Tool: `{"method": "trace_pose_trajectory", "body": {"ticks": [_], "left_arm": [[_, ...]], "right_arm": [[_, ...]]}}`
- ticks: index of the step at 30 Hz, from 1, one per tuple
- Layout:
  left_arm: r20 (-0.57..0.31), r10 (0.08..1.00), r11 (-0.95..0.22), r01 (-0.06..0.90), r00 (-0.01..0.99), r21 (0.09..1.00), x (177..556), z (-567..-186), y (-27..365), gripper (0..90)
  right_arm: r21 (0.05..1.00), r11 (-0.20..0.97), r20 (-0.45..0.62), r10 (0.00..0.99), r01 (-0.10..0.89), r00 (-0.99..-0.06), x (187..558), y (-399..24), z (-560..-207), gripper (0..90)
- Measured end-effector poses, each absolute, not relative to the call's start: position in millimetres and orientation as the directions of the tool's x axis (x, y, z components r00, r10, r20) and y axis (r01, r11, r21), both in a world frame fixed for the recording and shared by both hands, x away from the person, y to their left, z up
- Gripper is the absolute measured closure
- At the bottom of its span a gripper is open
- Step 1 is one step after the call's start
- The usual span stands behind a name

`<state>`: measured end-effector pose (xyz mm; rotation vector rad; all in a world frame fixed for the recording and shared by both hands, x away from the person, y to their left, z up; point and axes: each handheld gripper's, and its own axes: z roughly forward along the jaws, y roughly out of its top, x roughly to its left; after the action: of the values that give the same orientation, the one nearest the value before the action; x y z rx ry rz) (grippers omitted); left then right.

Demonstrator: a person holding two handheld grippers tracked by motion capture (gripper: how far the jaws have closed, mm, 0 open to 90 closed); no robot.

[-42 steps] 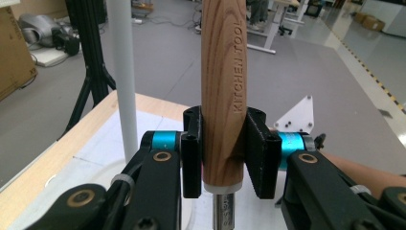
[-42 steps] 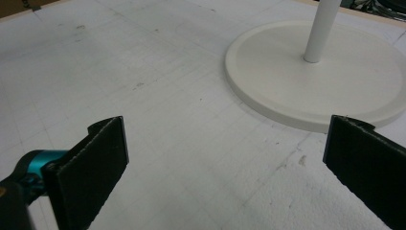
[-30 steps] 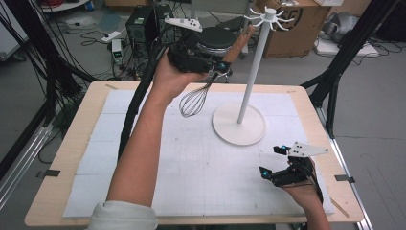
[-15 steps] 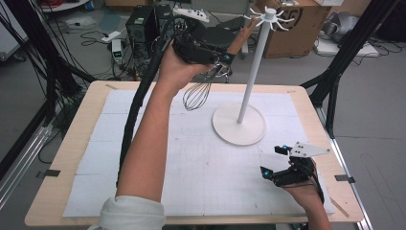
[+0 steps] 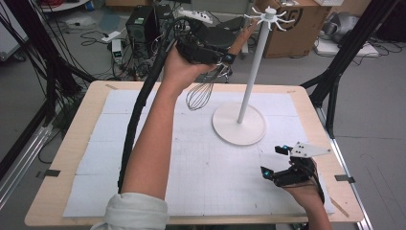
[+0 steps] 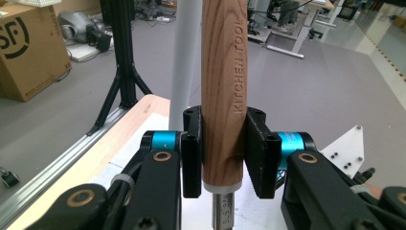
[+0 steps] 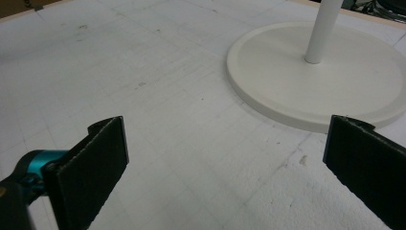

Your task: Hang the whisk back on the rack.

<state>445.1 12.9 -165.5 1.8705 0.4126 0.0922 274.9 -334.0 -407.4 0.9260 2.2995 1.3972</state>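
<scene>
Whisk [image 5: 201, 93] pinched by its wooden handle [image 6: 223, 81] in the left hand-held gripper [image 5: 218, 60], raised above the far edge of the bench [image 5: 67, 153], wire end hanging down over the white mat, handle slanting up toward the hooks at the top of the stand [image 5: 253, 72]. In the left gripper view, both black pads [image 6: 191, 153] pressed flat against the wood on either side, just above the metal collar, lettering "KITCHEN TOOL" running along the grain, white pole of the stand right behind the handle. Round white base [image 5: 239, 123] of the stand planted on the mat toward the far right part of the bench, pole upright, ring of short hooks at its top, none of them carrying anything that can be made out. Right hand-held gripper [image 5: 277, 167] low over the mat near the near right corner of the bench, well apart from the whisk, jaws spread wide with nothing between them. In the right gripper view, bare mat between the two pads [image 7: 93, 163], rim of the base [image 7: 306, 72] just ahead and to the right. No bowls, trays or other holders on the bench.
</scene>
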Motion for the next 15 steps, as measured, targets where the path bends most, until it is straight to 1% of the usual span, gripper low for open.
{"method": "trace_pose_trajectory", "body": {"ticks": [7, 12, 15], "left_arm": [[-0.127, 0.327, -0.307, 0.233, 0.936, 0.923, 447.3, -169.2, 1.6, 70.8], [-0.108, 0.326, -0.343, 0.224, 0.939, 0.912, 450.7, -168.3, -13.3, 70.8], [-0.113, 0.316, -0.35, 0.227, 0.942, 0.909, 451.2, -171.3, -23.2, 70.8]], "right_arm": [[0.869, 0.324, 0.078, 0.656, 0.374, -0.751, 274.6, -333.4, -407.6, 0.5], [0.873, 0.32, 0.074, 0.658, 0.367, -0.749, 273.2, -334.9, -405.7, 0.5], [0.871, 0.322, 0.076, 0.658, 0.371, -0.749, 273.9, -334.9, -406.8, 0.6]]}}
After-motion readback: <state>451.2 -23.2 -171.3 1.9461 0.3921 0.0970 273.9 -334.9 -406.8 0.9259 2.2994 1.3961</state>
